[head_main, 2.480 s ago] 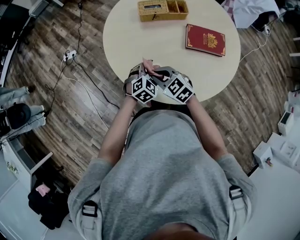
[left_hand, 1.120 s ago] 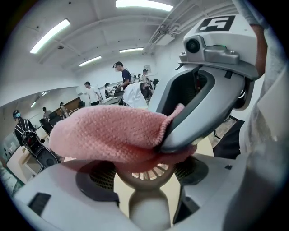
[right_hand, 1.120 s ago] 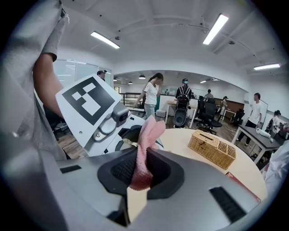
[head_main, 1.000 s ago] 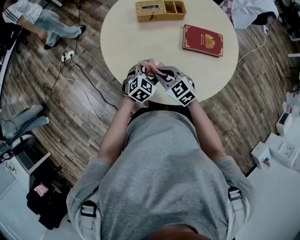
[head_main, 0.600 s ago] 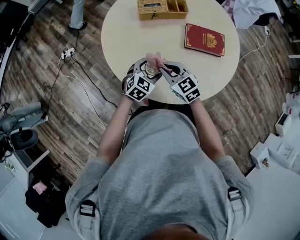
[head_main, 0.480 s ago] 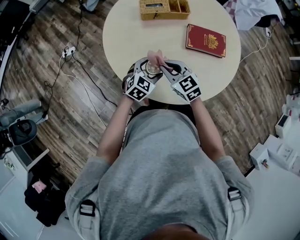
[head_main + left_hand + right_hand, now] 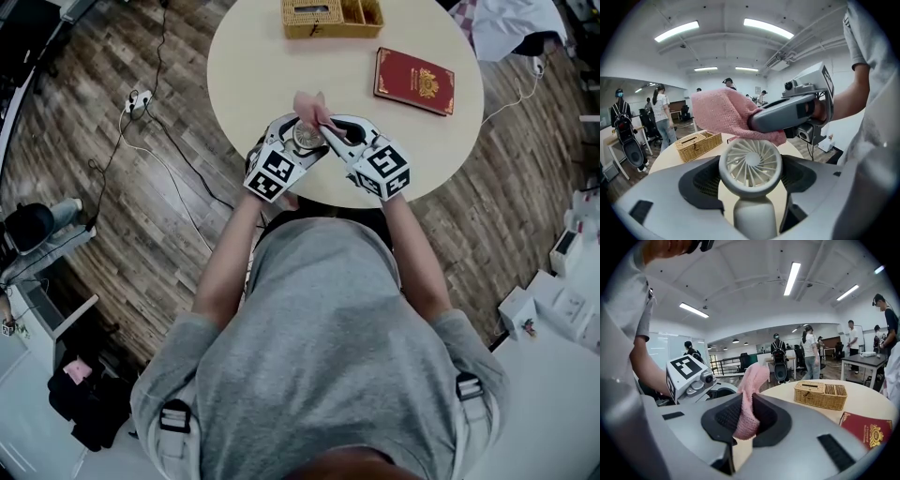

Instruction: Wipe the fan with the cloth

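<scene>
Fan [image 7: 305, 138] sits in my left hand-held gripper [image 7: 294, 131], over the near part of the round table [image 7: 272, 70]. In the left gripper view I see the left hand-held gripper [image 7: 750, 182] clamped on the small white fan [image 7: 750, 163]. The round grille faces the camera, the stem runs down between the jaws, and a pad presses in from each side.

My right hand-held gripper [image 7: 328, 127] comes in from the right and meets the left one above the fan. In the right gripper view its jaws stand narrow. The right hand-held gripper [image 7: 746, 420] pinches the pink cloth [image 7: 751, 390] between its pads, with a fold standing up above them and a short end hanging below.

From the left gripper view the cloth [image 7: 723, 112] is bunched over the top rim of the fan and seems to touch it there. The right hand-held gripper [image 7: 787, 113] lies across it just above the grille. In the head view the cloth [image 7: 309, 105] shows as a pink tuft on the far side of the fan.

Farther back on the table I see a wicker basket [image 7: 328, 15] at the far edge and a red book [image 7: 415, 81] to the right, both well apart from the grippers.
</scene>
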### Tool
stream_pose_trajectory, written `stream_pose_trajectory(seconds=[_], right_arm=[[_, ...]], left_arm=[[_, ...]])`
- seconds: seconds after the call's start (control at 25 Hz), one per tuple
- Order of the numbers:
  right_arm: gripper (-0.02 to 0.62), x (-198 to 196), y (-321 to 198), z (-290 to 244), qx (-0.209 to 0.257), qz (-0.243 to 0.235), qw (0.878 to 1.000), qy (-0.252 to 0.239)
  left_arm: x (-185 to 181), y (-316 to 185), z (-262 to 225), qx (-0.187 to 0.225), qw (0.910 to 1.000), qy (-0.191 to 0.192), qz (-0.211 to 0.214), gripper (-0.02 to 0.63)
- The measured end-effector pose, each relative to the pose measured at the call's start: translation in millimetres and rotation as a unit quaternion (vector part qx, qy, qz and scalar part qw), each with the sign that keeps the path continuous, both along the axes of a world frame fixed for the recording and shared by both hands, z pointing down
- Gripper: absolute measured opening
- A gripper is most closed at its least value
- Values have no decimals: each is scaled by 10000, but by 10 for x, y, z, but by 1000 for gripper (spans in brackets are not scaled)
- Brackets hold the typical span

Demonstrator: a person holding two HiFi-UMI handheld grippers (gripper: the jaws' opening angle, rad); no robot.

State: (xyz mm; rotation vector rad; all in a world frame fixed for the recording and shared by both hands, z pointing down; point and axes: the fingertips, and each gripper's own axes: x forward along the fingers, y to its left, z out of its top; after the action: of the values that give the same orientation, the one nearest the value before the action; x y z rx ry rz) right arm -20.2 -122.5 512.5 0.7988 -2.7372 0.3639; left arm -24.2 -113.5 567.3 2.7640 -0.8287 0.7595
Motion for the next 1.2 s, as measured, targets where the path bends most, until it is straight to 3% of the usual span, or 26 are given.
stream_pose_trajectory(seconds=[0.32, 0.64, 1.2], right_arm=[[43, 21, 206, 59, -112, -275, 9995, -79], [43, 181, 176, 20, -166, -101, 9993, -321], [42, 266, -26, -62, -317, 183, 9974, -622]], left_arm=[[-41, -84, -107, -358, 9965, 717, -218, 374], [18, -40, -276, -556, 9882, 1420, -105, 374], [126, 191, -432, -619, 9761, 2031, 462, 374]])
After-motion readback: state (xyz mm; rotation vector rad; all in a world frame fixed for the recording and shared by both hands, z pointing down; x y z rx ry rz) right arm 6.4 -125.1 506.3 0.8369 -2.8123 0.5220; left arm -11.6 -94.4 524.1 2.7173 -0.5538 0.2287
